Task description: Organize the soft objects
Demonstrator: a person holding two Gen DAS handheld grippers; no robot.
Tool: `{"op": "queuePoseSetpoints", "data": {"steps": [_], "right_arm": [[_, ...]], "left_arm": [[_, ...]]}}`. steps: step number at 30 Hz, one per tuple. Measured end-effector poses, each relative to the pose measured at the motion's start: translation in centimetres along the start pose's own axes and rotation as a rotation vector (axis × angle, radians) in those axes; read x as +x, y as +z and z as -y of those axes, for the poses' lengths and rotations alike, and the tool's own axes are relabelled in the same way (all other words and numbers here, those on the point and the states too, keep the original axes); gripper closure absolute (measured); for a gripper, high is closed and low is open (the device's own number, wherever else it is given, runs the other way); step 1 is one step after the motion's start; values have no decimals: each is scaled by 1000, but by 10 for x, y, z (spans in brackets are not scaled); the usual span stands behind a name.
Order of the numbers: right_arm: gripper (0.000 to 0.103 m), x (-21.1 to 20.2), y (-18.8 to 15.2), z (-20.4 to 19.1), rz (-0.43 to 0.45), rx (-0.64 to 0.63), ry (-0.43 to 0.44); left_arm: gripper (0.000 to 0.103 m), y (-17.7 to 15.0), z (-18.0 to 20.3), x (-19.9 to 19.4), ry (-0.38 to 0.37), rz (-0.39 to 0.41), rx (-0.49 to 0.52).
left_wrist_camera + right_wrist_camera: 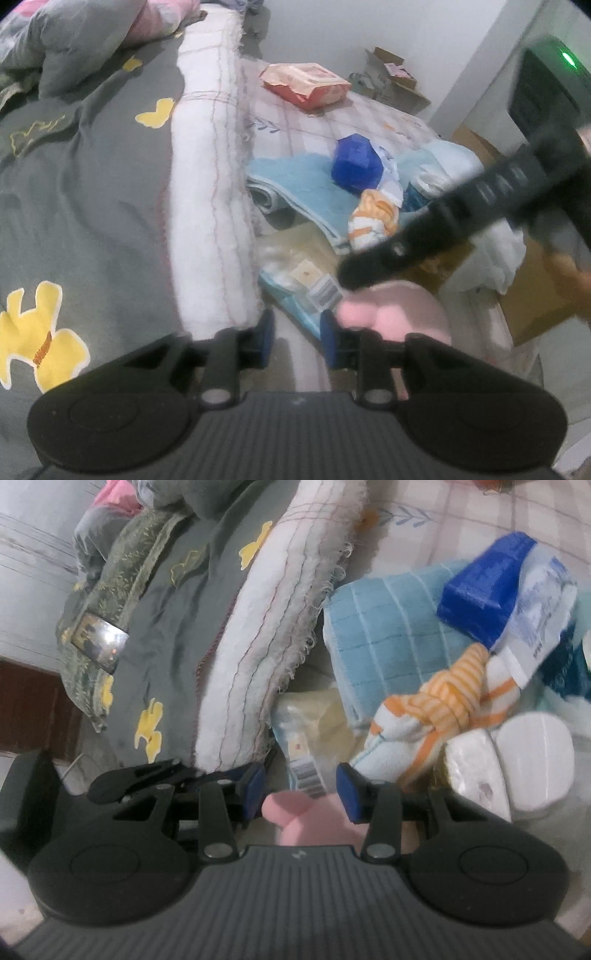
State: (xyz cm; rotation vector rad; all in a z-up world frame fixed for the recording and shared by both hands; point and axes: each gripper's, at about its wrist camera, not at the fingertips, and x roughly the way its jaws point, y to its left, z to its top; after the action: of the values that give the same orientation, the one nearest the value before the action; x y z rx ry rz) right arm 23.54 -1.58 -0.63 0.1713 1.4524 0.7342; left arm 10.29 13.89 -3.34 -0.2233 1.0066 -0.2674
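Above the pink soft toy [295, 812], both claws — left [297, 334], right [301, 790] — gape, gripping nothing.

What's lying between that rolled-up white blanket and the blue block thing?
A folded light-blue towel fills the stretch between the white blanket and the blue block, clearest in the right wrist view.

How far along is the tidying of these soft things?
Early, it seems. Nothing looks sorted yet. A pink soft object sits between the right gripper's open fingers, ungripped. The blue towel, striped cloth and grey quilt still lie jumbled.
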Motion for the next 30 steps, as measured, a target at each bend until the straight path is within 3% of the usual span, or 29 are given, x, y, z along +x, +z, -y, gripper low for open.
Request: {"op": "queuePoseSetpoints", "data": {"steps": [10,25,30], "right_arm": [[61,-11,-18,10,47,28,83],[61,-23,-25,17,92,35,126],[60,-23,-29,16,81,27,156]], "left_arm": [[76,-3,7,8,-14,-34,-10],[76,-24,41,23,-62,-92,53],[76,-25,42,23,-20,-76,69]]}}
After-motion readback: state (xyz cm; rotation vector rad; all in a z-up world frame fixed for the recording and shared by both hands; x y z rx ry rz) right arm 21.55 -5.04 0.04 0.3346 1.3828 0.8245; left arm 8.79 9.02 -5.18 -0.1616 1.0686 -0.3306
